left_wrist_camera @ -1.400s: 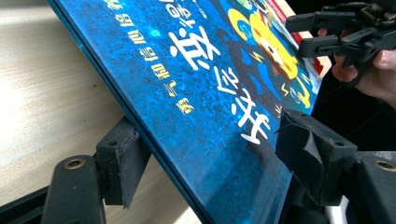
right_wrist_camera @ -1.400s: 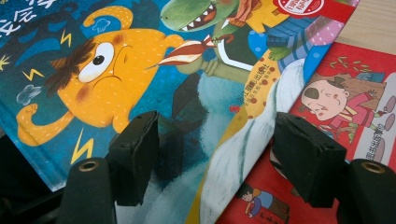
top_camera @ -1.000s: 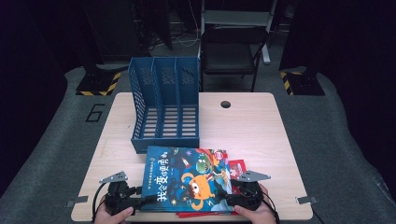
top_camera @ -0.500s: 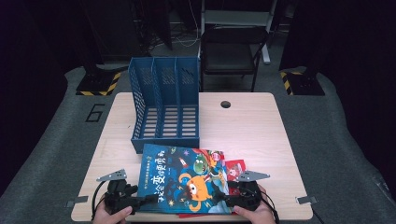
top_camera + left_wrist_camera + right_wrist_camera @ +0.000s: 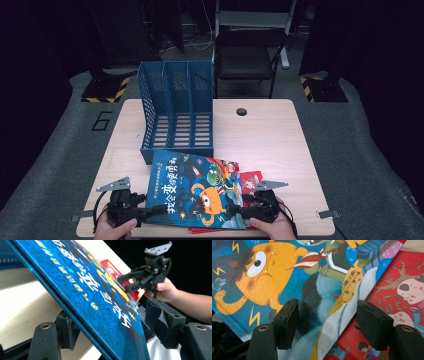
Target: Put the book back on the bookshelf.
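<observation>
Two hand-held tools at a blue picture book on the near edge of a wooden desk.

Two hands each hold one black tool with two padded jaws. The left tool (image 5: 150,212) has its jaws spread on either side of the blue picture book's (image 5: 197,189) near left edge, one pad under the tilted glossy cover, one above and clear of it. The right tool (image 5: 240,209) has its jaws spread over the book's near right corner, and they have just been closing a little. One red book (image 5: 250,180), flat and glossy, lies underneath, showing at the right. One blue plastic file rack (image 5: 176,112) with three slotted compartments stands just behind the books, toward the desk's (image 5: 270,135) far left.
</observation>
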